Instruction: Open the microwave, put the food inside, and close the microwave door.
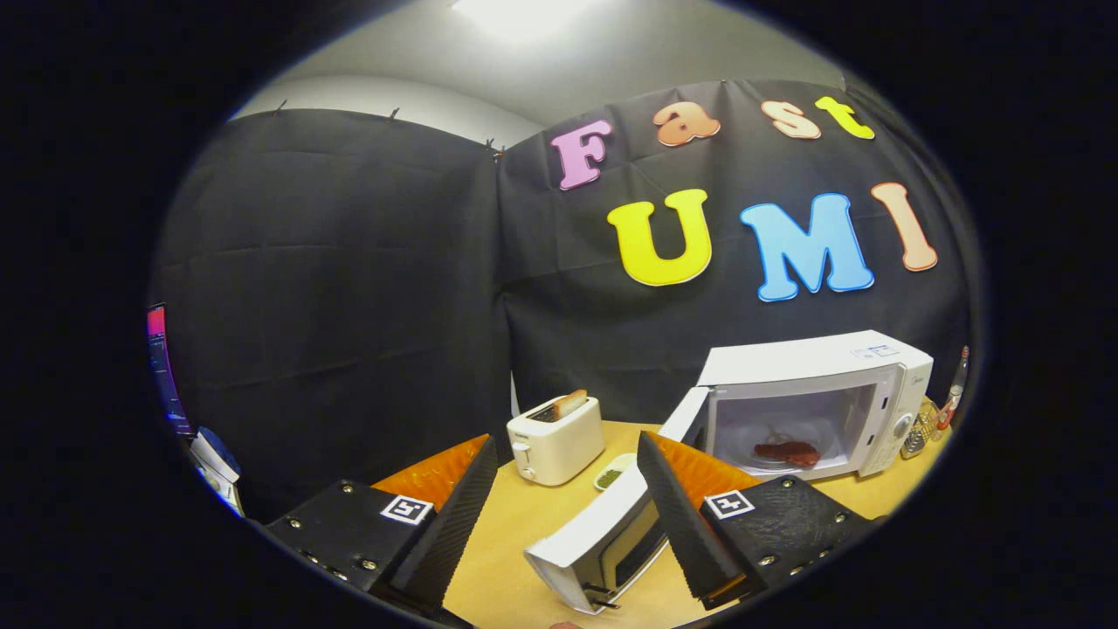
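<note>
A white microwave (838,384) stands on the wooden table to the right, beyond my fingers. Its door (603,537) is swung wide open toward me, its free end lying just between my fingers and touching the inner side of the right finger (677,515). A reddish piece of food (788,452) lies on the plate inside the cavity. My gripper (568,494) is open with nothing pressed between its fingers; the left finger (454,515) is apart from the door.
A white toaster (556,439) with a slice of bread sticking out stands ahead between the fingers. A small dish with green bits (613,473) sits beside it. Bottles and a jar (939,415) stand right of the microwave. A screen (163,367) is far left.
</note>
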Demonstrator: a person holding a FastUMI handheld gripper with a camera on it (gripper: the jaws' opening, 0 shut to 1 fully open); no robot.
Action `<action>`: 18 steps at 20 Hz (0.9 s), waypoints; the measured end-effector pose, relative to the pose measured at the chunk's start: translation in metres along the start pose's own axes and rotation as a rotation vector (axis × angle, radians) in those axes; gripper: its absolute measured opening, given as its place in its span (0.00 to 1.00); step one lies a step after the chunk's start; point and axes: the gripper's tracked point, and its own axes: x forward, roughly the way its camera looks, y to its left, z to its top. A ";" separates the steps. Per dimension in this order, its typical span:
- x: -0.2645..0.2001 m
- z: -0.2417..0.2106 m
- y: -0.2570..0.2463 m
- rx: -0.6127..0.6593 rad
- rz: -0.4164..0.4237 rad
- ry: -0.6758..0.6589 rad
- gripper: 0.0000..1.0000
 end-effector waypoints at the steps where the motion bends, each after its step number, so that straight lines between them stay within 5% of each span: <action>1: 0.000 -0.002 0.011 -0.002 0.020 0.005 0.97; 9: 0.003 -0.033 0.077 0.030 0.163 0.075 0.98; 15: 0.002 -0.074 0.088 0.043 0.185 0.162 0.97; 18: 0.006 -0.096 0.078 0.020 0.150 0.209 0.77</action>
